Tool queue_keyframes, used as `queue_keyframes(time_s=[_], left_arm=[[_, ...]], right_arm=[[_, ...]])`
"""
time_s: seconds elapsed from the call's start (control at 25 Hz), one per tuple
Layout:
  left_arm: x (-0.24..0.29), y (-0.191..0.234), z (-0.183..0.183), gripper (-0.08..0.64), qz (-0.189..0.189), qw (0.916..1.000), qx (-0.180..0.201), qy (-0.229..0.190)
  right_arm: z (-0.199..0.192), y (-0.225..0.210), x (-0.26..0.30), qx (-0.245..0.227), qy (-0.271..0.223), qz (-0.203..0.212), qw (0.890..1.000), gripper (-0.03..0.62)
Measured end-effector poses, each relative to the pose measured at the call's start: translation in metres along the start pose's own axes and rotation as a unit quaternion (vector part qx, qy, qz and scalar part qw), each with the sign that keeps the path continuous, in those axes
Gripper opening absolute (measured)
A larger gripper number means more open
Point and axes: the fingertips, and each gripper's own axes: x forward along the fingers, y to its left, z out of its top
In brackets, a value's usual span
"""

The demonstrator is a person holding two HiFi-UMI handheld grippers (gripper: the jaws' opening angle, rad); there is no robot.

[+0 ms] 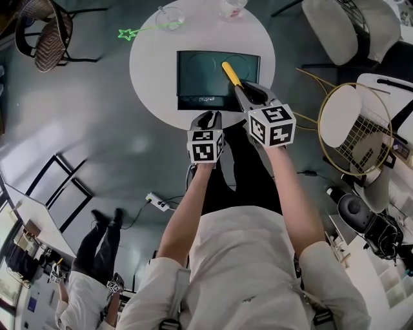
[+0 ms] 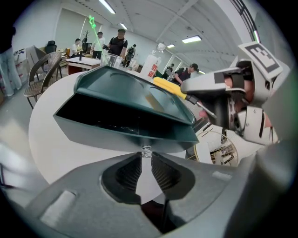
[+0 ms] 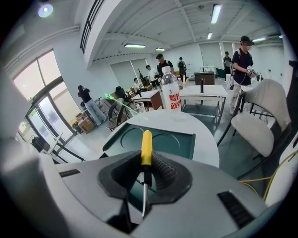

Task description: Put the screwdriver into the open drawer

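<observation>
A dark green drawer box sits on the round white table. Its drawer is pulled out a little at the front, showing a dark inside. My left gripper is at the drawer front, jaws shut on the small clear knob. My right gripper hovers over the box's right front corner, shut on a screwdriver. Its yellow handle points forward over the box top and the metal shaft runs back between the jaws.
A plastic water bottle and a glass stand at the table's far edge by a green star wand. A wicker chair is far left, a white chair and gold wire chair right.
</observation>
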Motion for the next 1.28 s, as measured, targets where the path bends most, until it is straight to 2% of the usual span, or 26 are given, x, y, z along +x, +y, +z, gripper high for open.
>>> queue_keyframes(time_s=[0.16, 0.32, 0.48, 0.64, 0.84, 1.28], left_arm=[[-0.005, -0.001, -0.008, 0.074, 0.001, 1.0, -0.001, -0.003], [-0.01, -0.001, -0.017, 0.074, 0.002, 1.0, -0.004, -0.003], [-0.013, -0.001, -0.023, 0.074, 0.002, 1.0, -0.005, -0.001], [-0.015, -0.002, -0.026, 0.074, 0.002, 1.0, -0.004, 0.001], [-0.014, -0.001, -0.031, 0.074, 0.004, 0.9999, -0.001, 0.011], [-0.024, 0.0, -0.037, 0.074, -0.004, 0.9998, -0.006, 0.021]], right_arm=[[0.012, 0.015, -0.021, -0.013, -0.023, 0.025, 0.999, 0.072], [0.006, 0.034, -0.038, -0.06, -0.028, 0.056, 0.996, 0.074], [-0.013, 0.052, -0.043, -0.109, -0.006, 0.093, 0.99, 0.074], [-0.036, 0.073, -0.042, -0.169, 0.032, 0.125, 0.977, 0.074], [-0.05, 0.085, -0.037, -0.215, 0.056, 0.136, 0.965, 0.074], [-0.057, 0.085, -0.027, -0.243, 0.076, 0.146, 0.956, 0.074]])
